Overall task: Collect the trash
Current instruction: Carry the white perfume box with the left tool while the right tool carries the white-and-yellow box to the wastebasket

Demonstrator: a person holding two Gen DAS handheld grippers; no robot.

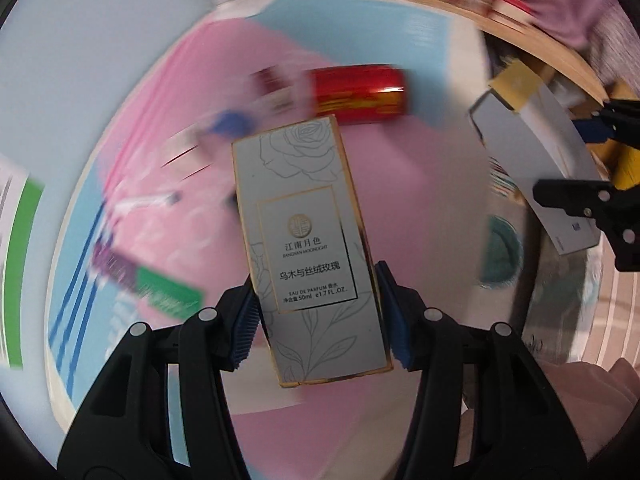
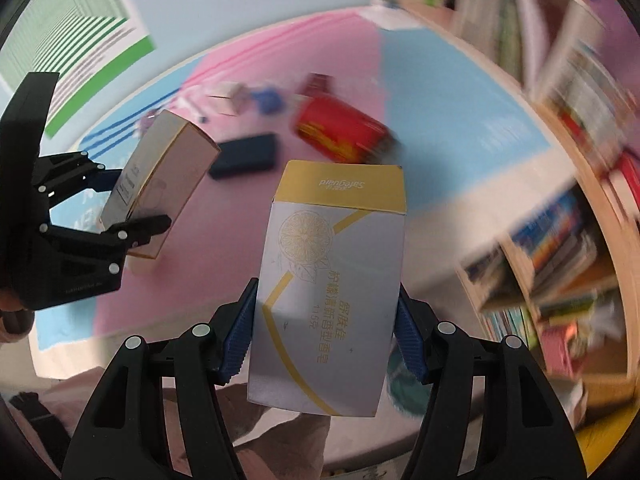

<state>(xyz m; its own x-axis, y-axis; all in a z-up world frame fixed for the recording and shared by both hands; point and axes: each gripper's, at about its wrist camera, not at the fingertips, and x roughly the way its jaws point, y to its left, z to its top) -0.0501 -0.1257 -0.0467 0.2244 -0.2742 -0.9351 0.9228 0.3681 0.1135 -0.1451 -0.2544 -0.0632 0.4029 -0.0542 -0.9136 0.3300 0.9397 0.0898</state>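
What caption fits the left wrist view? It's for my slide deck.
Left gripper clamps a perfume box above the pink mat, a red can lying beyond.

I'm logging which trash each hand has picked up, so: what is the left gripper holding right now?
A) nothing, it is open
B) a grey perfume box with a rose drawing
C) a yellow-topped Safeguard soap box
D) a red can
B: in the left wrist view the left gripper is clamped on the grey perfume box, while the right gripper holds the Safeguard soap box and the red can lies on the mat.
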